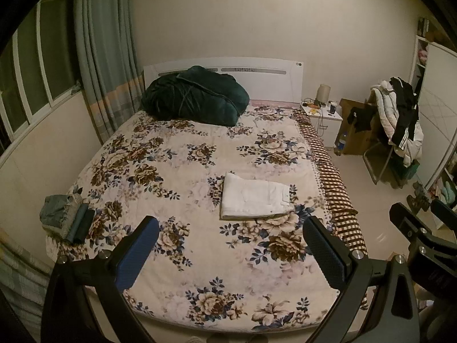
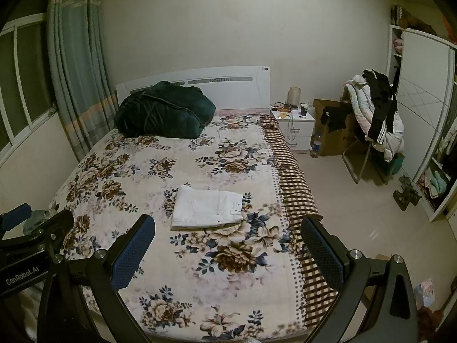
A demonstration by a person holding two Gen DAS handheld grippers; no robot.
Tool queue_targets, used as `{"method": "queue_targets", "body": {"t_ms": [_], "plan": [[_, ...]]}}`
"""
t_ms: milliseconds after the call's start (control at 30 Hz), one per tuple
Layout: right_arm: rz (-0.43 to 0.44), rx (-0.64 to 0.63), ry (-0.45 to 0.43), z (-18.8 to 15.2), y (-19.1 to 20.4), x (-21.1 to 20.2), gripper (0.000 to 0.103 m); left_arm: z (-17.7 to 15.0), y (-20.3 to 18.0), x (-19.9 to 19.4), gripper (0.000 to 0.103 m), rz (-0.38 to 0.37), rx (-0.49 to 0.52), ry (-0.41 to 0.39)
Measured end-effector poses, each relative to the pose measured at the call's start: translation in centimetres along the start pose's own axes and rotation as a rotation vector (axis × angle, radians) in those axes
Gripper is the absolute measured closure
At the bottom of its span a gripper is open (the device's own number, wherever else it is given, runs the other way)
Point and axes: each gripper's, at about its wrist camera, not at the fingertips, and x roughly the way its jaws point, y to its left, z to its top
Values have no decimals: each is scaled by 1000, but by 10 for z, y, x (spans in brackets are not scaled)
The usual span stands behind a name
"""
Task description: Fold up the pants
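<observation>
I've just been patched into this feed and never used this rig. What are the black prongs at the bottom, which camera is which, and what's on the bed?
Each picture comes from a camera riding on a hand-held two-finger gripper. The first looks past the left gripper, the second past the right gripper. Both are open, holding nothing. On the floral bed lie folded white pants, a dark green quilt by the headboard, and folded denim at the left edge.

Folded white pants (image 2: 207,207) on floral bed (image 2: 120,171)
</observation>
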Motion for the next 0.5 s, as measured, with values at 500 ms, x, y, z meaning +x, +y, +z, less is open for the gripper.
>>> {"method": "queue_targets", "body": {"t_ms": [500], "plan": [[8,-2,0,-2,0,-2,0,1,3,-3,0,6,-1,-1]]}}
